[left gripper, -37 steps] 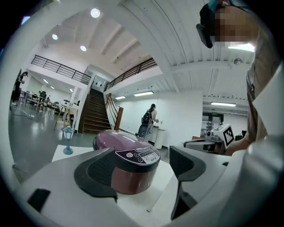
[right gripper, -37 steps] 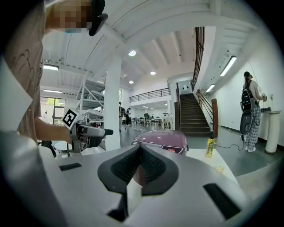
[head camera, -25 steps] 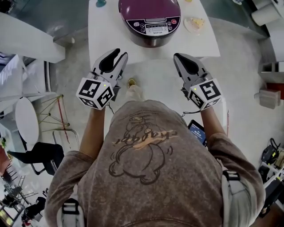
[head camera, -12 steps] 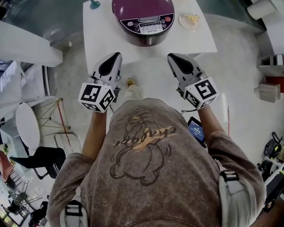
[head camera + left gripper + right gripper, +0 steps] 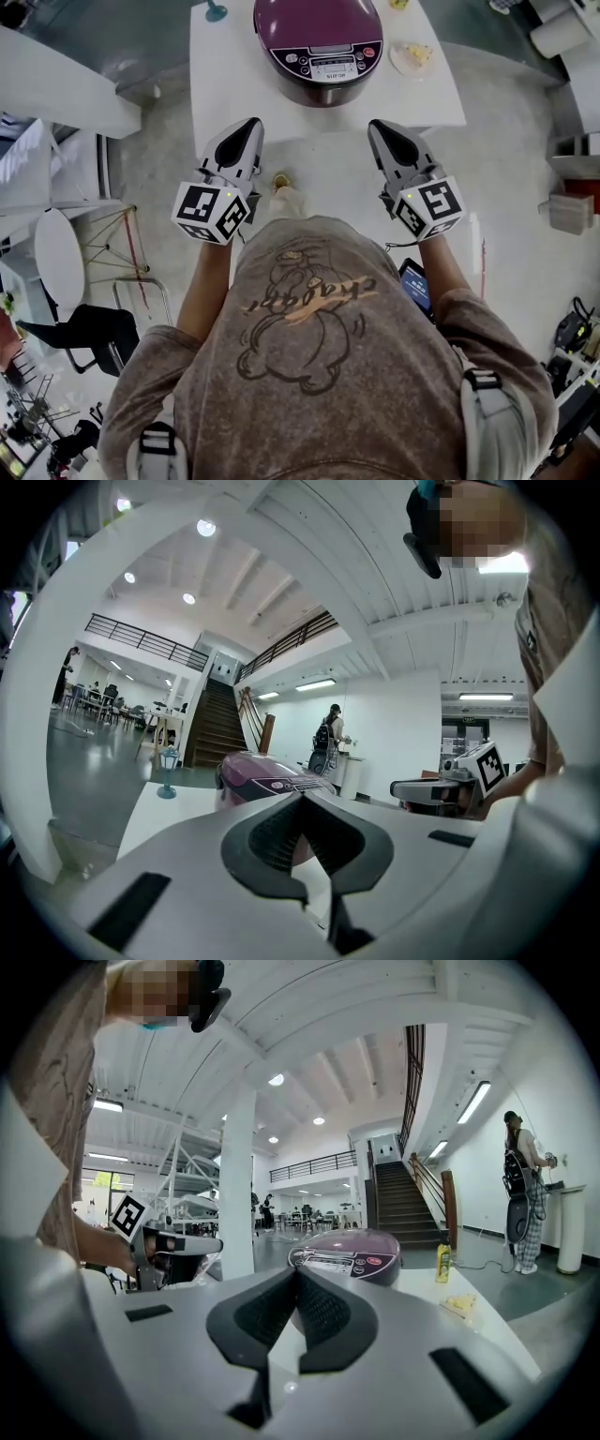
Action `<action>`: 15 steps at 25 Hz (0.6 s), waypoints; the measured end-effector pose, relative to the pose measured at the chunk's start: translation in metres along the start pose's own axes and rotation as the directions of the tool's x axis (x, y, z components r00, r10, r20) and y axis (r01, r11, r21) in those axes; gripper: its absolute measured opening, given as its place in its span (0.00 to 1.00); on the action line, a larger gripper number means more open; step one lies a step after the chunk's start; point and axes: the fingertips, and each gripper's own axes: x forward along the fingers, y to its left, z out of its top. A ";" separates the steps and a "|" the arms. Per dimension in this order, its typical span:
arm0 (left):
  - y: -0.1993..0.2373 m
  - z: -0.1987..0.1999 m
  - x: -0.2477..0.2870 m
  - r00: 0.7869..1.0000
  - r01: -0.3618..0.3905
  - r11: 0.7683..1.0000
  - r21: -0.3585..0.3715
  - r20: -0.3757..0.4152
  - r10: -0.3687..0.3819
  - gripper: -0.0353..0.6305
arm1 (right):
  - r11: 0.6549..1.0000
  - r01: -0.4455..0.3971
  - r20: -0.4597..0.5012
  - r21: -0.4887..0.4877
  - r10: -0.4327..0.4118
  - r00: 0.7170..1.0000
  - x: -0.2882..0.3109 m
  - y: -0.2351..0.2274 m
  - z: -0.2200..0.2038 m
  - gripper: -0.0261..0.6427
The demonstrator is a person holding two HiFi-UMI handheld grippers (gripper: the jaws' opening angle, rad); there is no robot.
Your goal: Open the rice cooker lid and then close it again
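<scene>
both my grippers are closed up tight with nothing in them. the left gripper (image 5: 252,124) has its jaws pressed together, only bare pads meeting, and the right gripper (image 5: 376,126) is the same. both hang in the air on my side of the white table (image 5: 225,103), pointing roughly level toward it and touching nothing.

the purple rice cooker (image 5: 319,36) sits near the far middle of the table, well apart from both tips, with its control panel (image 5: 328,64) turned toward me. its lid (image 5: 317,19) lies flat down and closed. that would fit a lid waiting to be lifted or one already pushed back down, and i can't say which.

i judge that the sensible thing is to stay square to the cooker, with the two grippers either side of its centre line and clear of the table edge. any contact with the lid should be slow and straight so the pot doesn't skid. i can't make out a latch from here. a small plate of food (image 5: 412,56) sits just right of the cooker, worth keeping clear of.
</scene>
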 end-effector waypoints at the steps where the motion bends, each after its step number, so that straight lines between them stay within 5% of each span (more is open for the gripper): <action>1: 0.001 -0.001 -0.002 1.000 -0.002 1.000 -0.003 -0.001 0.002 0.09 | 1.000 0.004 0.001 0.005 -0.004 1.000 0.001 0.002 -0.001 0.04; 15: 0.006 0.003 -0.017 1.000 -0.014 1.000 0.013 -0.013 0.014 0.09 | 0.999 0.010 0.027 0.037 -0.011 1.000 0.017 0.020 -0.003 0.04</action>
